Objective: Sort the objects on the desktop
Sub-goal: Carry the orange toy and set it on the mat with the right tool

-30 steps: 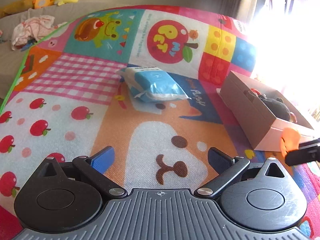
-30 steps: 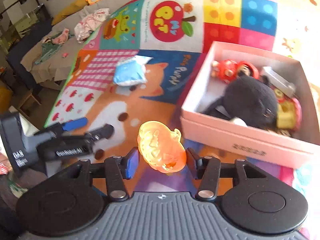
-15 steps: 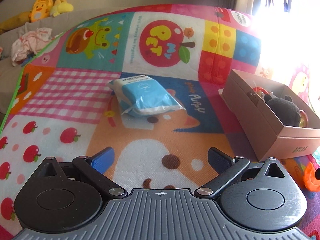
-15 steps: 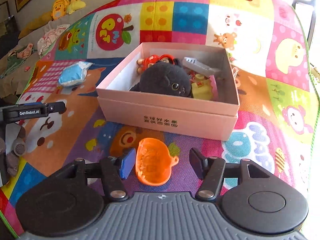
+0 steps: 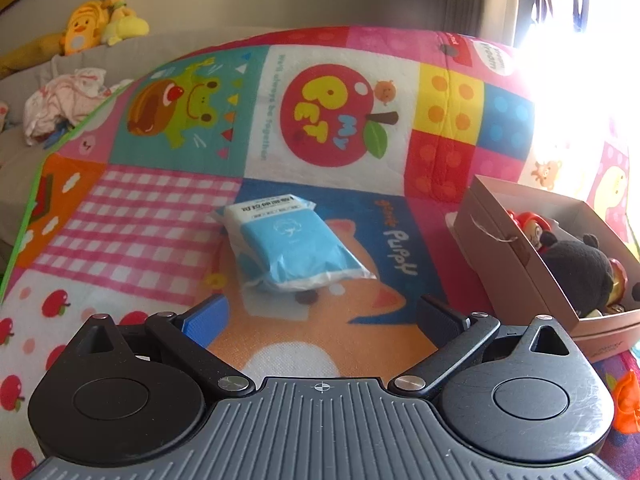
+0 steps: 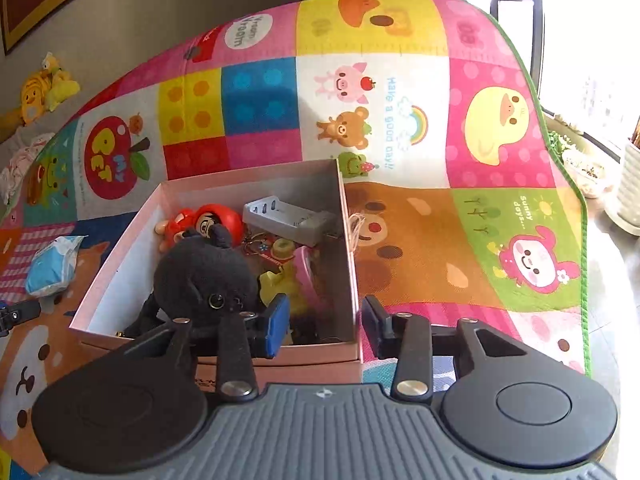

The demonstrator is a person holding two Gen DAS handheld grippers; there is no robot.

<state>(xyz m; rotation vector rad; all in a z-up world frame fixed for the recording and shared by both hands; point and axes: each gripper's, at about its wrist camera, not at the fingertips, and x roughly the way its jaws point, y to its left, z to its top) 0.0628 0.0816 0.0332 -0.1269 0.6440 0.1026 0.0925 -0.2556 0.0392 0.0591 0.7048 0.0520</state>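
Note:
A blue and white tissue pack (image 5: 292,244) lies on the colourful play mat, just ahead of my open, empty left gripper (image 5: 320,316); it also shows in the right wrist view (image 6: 52,264). A pink cardboard box (image 6: 216,360) holds a black plush toy (image 6: 204,276), a red doll (image 6: 204,220), a grey charger (image 6: 292,216) and small toys. My right gripper (image 6: 324,330) is open and empty, over the box's near right corner. An orange pumpkin toy (image 5: 628,400) lies on the mat by the box (image 5: 504,256), at the left view's right edge.
The play mat (image 6: 400,120) spreads across the floor. A sofa with yellow plush toys (image 5: 100,20) and crumpled clothes (image 5: 64,96) stands behind it. Plant pots (image 6: 628,184) stand off the mat's right edge, near a bright window.
My right gripper let go of the orange pumpkin toy on the mat before the box, then moved forward over the box's corner. My left gripper moved closer to the tissue pack.

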